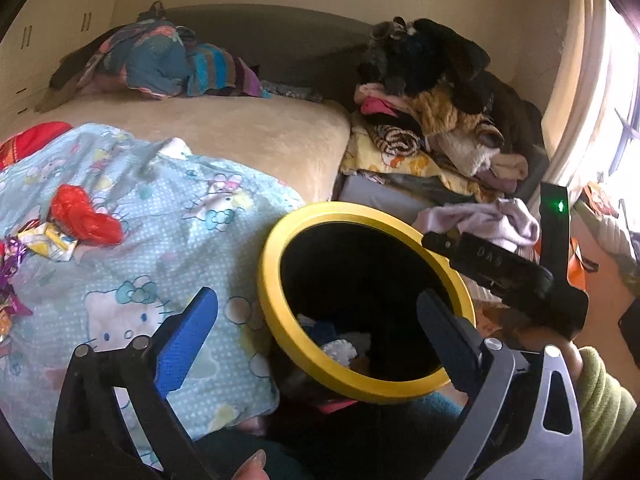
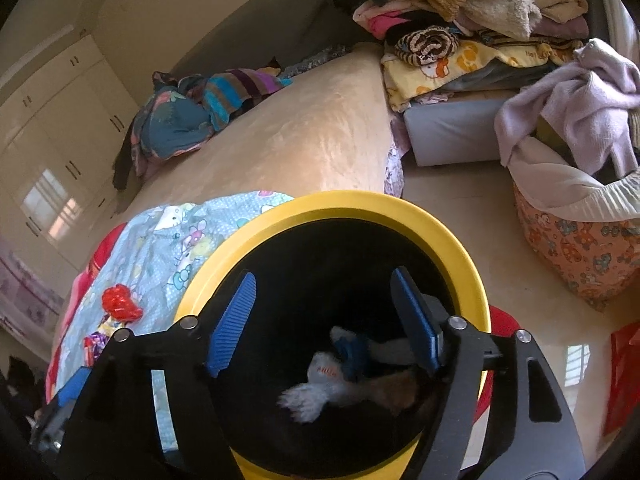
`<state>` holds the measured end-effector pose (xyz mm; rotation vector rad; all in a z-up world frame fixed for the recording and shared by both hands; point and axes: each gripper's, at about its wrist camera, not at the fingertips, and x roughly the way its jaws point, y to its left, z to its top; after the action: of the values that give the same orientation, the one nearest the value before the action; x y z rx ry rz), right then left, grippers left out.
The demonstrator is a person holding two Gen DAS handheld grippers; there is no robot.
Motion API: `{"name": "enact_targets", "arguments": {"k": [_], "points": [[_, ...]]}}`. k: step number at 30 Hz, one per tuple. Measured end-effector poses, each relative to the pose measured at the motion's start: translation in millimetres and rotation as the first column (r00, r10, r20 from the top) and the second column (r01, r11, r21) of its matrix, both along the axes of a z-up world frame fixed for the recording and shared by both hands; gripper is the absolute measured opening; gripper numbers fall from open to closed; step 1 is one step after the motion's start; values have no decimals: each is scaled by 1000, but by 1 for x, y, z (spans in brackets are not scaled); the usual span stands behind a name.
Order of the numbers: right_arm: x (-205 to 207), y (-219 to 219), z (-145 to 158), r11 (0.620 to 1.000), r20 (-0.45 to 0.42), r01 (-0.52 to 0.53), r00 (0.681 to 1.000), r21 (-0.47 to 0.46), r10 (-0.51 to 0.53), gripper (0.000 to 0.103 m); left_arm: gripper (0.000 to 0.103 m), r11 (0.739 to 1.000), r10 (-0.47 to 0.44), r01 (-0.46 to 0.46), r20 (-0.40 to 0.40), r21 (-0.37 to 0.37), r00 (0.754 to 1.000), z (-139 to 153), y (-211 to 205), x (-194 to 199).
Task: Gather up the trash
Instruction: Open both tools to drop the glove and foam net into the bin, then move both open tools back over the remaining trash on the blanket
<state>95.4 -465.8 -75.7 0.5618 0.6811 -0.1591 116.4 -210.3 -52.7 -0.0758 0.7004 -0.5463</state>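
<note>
- Right wrist view: my right gripper (image 2: 320,320) hung directly over the mouth of the yellow-rimmed bin (image 2: 460,248), fingers spread apart and holding nothing.
- Inside the bin I saw crumpled trash (image 2: 320,388) at the bottom: a whitish wad, something blue, something brownish. So part of the collection was already done, by my reading.
- Left wrist view: my left gripper (image 1: 316,332) was also released and empty, one finger over the Hello Kitty blanket (image 1: 160,216) and the other over the near rim of the bin.
- In the same view the right gripper's body sat across the far rim of the bin.
- Trash still left on the bed: a red crumpled wrapper (image 1: 86,216) on the blanket, well apart from the bin, with a yellow-and-white wrapper (image 1: 48,240) touching it.
- Purple foil scraps (image 1: 10,280) lay at the left edge of the frame; how many pieces, I could not tell.
- Judgement: task partly complete. Several pieces were in the bin; at least three remained on the blanket.
- Likely next step: reach the left gripper toward the red wrapper, since it was the nearer hand to that cluster.
- Risk noted: soft blanket folds could be pinched along with thin foil.
</note>
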Motion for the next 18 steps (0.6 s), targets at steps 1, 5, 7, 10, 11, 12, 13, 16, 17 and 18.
{"name": "enact_targets", "arguments": {"k": [1, 5, 7, 10, 11, 12, 13, 16, 17, 18], "points": [[0, 2, 0, 1000, -1, -2, 1000, -5, 2, 65, 97, 1000, 14, -14, 4, 4, 1000, 1, 3, -1], [0, 13, 4, 999, 12, -21, 1000, -26, 21, 66, 97, 998, 56, -56, 11, 2, 998, 2, 18, -1], [0, 20, 7, 999, 20, -34, 999, -40, 35, 67, 97, 997, 76, -76, 12, -3, 997, 4, 26, -1], [-1, 31, 12, 996, 37, -60, 997, -63, 62, 69, 97, 995, 102, -102, 21, -10, 995, 7, 37, -2], [-1, 34, 14, 995, 44, -68, 997, -68, 71, 69, 97, 994, 111, -111, 27, -12, 993, 9, 41, -2], [-2, 37, 15, 995, 50, -75, 996, -72, 79, 70, 97, 993, 118, -117, 31, -12, 993, 10, 43, -2], [-2, 38, 16, 994, 53, -79, 995, -75, 83, 71, 97, 992, 129, -128, 36, -13, 991, 11, 47, -2], [-3, 46, 20, 992, 65, -97, 993, -86, 103, 71, 97, 988, 155, -154, 41, -25, 987, 15, 56, -3], [-3, 50, 21, 990, 70, -107, 991, -91, 114, 71, 97, 987, 162, -161, 43, -27, 986, 16, 58, -3], [-3, 53, 23, 989, 75, -114, 990, -94, 121, 71, 97, 985, 171, -170, 49, -29, 984, 18, 62, -3]]}}
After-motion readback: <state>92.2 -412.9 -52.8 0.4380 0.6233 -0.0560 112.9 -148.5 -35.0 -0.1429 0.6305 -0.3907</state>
